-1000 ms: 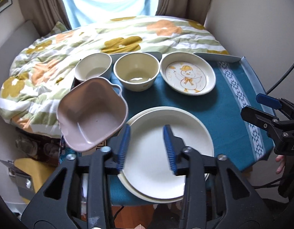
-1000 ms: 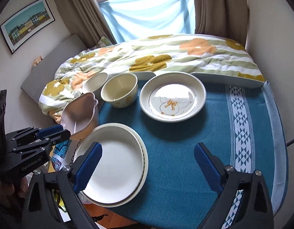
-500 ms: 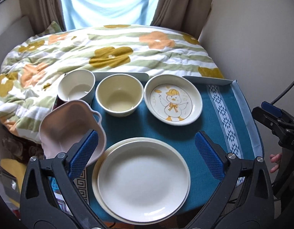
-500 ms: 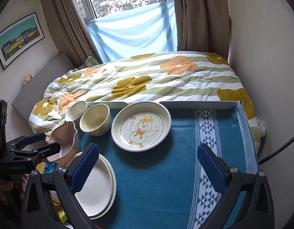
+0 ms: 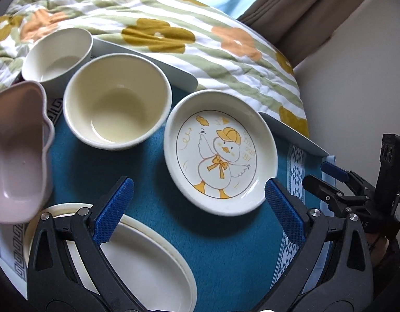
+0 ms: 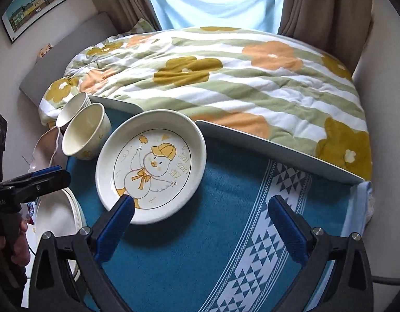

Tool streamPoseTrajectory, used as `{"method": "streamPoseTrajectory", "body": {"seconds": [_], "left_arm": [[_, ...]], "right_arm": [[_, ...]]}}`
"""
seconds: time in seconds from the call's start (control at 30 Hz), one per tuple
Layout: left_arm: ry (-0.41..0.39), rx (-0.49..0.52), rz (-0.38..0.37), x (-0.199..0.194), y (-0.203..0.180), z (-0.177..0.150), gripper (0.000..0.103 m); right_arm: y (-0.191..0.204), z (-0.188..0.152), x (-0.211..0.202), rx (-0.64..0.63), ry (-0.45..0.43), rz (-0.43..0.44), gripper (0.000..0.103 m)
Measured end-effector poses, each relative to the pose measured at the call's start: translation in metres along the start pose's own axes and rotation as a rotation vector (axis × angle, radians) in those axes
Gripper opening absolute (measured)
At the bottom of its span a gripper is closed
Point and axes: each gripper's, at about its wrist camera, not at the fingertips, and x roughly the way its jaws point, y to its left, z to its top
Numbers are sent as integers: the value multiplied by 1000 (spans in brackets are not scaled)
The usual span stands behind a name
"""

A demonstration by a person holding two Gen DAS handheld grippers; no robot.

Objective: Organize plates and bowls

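Ceramic duck plate [image 5: 220, 153] nearer now; both grippers lowered, fingers [image 5: 114, 210] spread.

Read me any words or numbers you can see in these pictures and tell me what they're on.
"I'm can fly": printed on the duck plate, right of the duck.
Yellow lettering on the duck plate in the left wrist view: too blurred to read.
White lettering on the left gripper's body: cut off, unreadable.

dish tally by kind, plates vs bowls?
Plates: 3 - duck plate, two stacked white plates
Bowls: 3 - cream bowl, white bowl, pink bowl
Total: 6
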Motion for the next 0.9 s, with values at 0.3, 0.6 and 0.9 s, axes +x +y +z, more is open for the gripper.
{"method": "streamPoseTrajectory", "body": {"seconds": [0.3,0.6,0.9], "left_arm": [[64,-67,36,58,10,2,52],[63,-66,91,69,10,2,23],[51,-39,148,65,9,2,17]], "right_arm": [[-8,22,58,-80,48,153,87],[-8,27,79,-94,76,220,25],[-13,30,80,-74,83,251,18]]}}
